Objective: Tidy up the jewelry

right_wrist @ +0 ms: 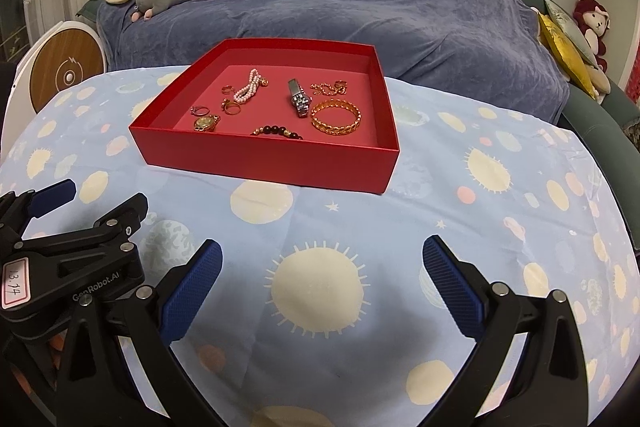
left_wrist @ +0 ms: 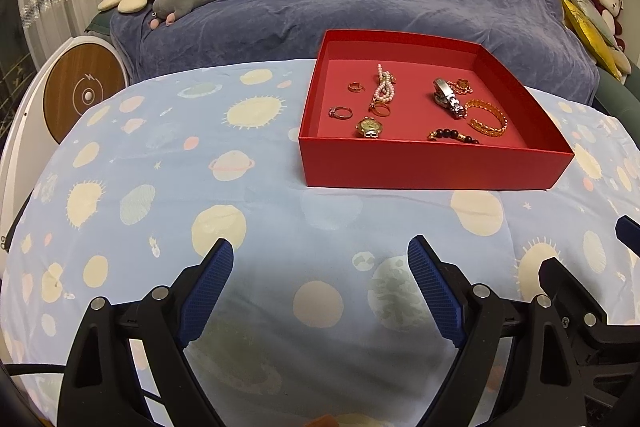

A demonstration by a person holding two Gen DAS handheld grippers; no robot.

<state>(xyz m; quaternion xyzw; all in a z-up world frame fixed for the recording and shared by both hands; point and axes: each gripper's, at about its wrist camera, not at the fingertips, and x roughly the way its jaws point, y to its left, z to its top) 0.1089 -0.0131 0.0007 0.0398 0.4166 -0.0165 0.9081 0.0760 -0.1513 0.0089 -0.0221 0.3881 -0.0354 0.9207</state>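
Nearest, the left claw (left_wrist: 320, 259) and right claw (right_wrist: 322, 259) both hang spread wide and empty above the planet-print tabletop (right_wrist: 460, 211). Further on, at 1 o'clock from the left claw, sits a shallow red box (left_wrist: 432, 167). Inside lie a gold bangle (right_wrist: 336, 117), dark bead bracelet (right_wrist: 277, 131), silver watch (right_wrist: 299, 97), pearl strand (right_wrist: 249, 90), a round gold watch (right_wrist: 205, 123) and small rings (right_wrist: 231, 107).

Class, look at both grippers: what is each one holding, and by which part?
Nothing. The left gripper and right gripper are both open and empty above the cloth; the jewelry lies in the red box.
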